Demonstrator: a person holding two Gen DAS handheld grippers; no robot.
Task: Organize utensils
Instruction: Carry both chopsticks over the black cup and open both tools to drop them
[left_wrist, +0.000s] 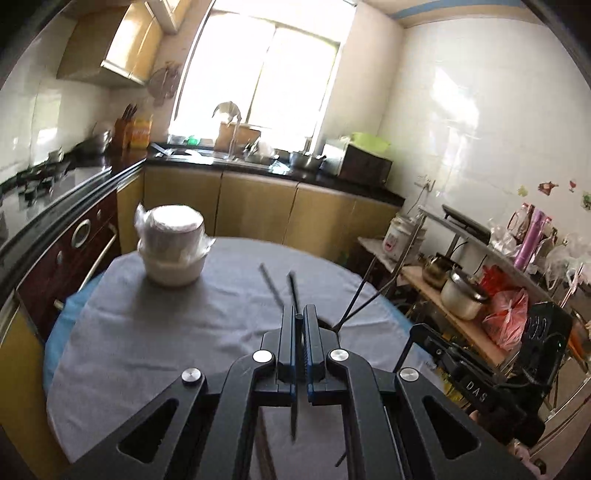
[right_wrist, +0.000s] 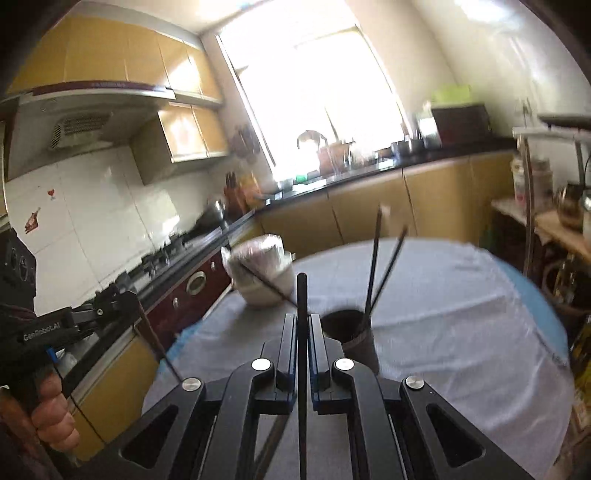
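Holding one dark chopstick each, both tools hang above the round surface (left_wrist: 147, 332), which is covered by a grey cloth.

Left tool (left_wrist: 298, 314): jaws narrow, clamped on a chopstick (left_wrist: 295, 369) that runs lengthwise through the gap, its tip showing just beyond the fingertips and its tail trailing back under the camera.

Right tool (right_wrist: 303, 317): jaws narrow, clamped on a chopstick (right_wrist: 302, 332) in the same way, one end poking out forward past the fingertips.

Progress, judged from layout: partly done. A dark holder cup (right_wrist: 351, 332) stands on the cloth just right of the right tool's fingers, and two chopsticks (right_wrist: 380, 269) already stand in it, leaning apart. The two gripped sticks are not yet in it. In the left wrist view, another thin stick (left_wrist: 271, 284) appears ahead of the tool; I cannot tell whether it lies on the cloth or is held. No other loose utensils are visible on the cloth, though parts of it are hidden by the tools.

Holder relative to tools: near the right tool, slightly ahead and below; from the left view only the sticks rising from it show, to the right.

Also present: stacked white bowls in plastic wrap (left_wrist: 171, 251) at the far left of the surface, apart from the work.
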